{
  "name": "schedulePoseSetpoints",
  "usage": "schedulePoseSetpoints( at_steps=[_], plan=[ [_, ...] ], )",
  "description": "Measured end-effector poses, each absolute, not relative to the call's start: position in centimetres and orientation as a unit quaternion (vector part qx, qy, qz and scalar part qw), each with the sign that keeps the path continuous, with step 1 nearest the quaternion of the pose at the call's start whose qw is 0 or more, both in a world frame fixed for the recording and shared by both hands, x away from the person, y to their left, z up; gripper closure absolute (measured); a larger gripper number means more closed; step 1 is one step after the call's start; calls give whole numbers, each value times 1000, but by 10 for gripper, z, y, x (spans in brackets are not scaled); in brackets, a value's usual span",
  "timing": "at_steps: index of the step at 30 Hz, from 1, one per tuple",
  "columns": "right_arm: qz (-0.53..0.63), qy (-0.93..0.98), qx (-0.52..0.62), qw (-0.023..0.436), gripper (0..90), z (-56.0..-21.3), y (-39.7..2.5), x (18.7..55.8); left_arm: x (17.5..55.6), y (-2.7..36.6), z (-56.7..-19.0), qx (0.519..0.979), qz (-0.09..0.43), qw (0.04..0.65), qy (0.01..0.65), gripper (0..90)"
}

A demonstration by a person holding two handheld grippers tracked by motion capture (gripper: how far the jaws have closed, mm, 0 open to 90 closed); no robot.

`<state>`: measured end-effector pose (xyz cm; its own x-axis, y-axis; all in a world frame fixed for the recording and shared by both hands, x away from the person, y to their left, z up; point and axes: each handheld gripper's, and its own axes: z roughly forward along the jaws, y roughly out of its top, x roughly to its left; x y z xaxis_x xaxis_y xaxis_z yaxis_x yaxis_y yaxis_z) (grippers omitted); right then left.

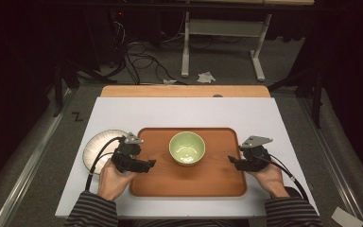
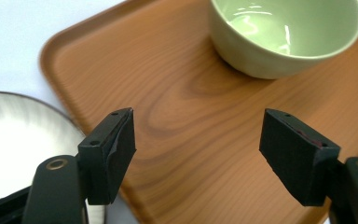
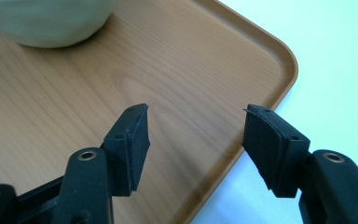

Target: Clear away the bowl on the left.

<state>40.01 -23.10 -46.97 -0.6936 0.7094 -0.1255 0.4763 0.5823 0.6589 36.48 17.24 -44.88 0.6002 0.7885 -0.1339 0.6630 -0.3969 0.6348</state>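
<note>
Green bowl (image 1: pixel 187 148) sits mid-tray (image 1: pixel 160 182) on the bench. Left gripper (image 1: pixel 147 163) and right gripper (image 1: pixel 232 161) hover over the tray's side edges, jaws spread, empty. Best approach: close both in level on the bowl's opposite walls, avoiding the plate (image 1: pixel 96 144) at left.
</note>
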Motion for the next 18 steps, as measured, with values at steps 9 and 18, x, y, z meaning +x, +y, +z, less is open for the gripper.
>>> schedulePoseSetpoints(
  at_steps=[9,18],
  plan=[
    [308,869,339,188,421,-472,-229,401,369,159,-457,845,85,322,418,313],
    [310,872,330,185,414,-471,-229,400,369,152,-463,863,61,306,398,335]
  ],
)
